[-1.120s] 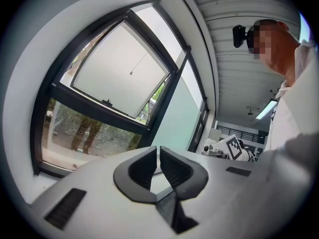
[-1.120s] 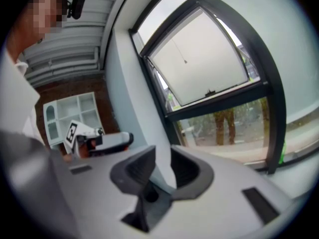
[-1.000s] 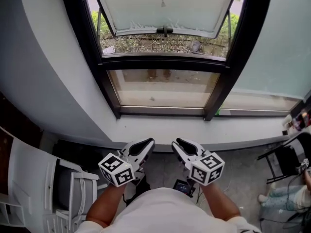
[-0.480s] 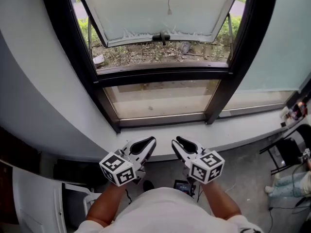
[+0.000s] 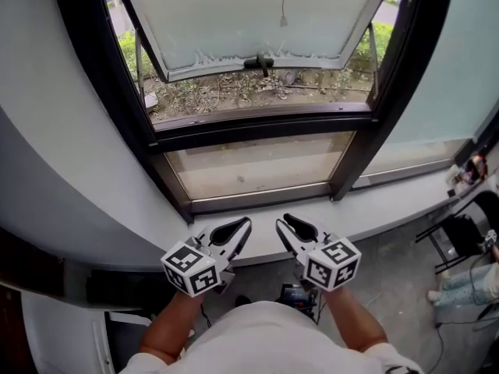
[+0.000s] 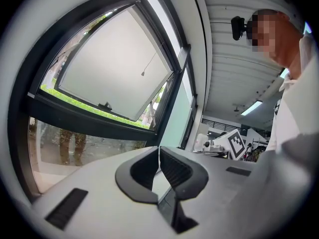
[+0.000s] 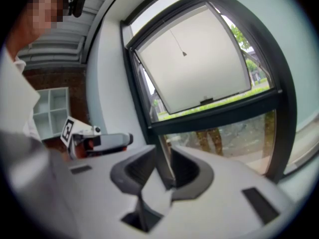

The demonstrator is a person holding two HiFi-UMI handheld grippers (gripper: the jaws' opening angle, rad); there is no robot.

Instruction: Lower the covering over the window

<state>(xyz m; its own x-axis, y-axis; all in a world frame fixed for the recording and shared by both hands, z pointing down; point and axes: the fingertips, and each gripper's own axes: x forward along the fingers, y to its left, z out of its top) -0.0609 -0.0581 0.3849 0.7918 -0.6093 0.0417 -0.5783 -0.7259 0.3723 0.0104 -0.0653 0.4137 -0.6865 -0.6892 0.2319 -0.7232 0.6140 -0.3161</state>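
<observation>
Left tool (image 5: 243, 228) is shut and the right tool (image 5: 284, 228) slightly parted, both empty, low before the sill (image 5: 374, 213). Beyond, the window (image 5: 257, 123) stands uncovered, its pull cord (image 5: 283, 20) hanging high at centre. We judge this the approach; next, reach up and grip that cord.

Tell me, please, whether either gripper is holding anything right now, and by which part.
Nothing is held. The left gripper has its jaws shut on nothing; the right gripper has them slightly apart and empty. Both hover short of the hanging cord.
</observation>
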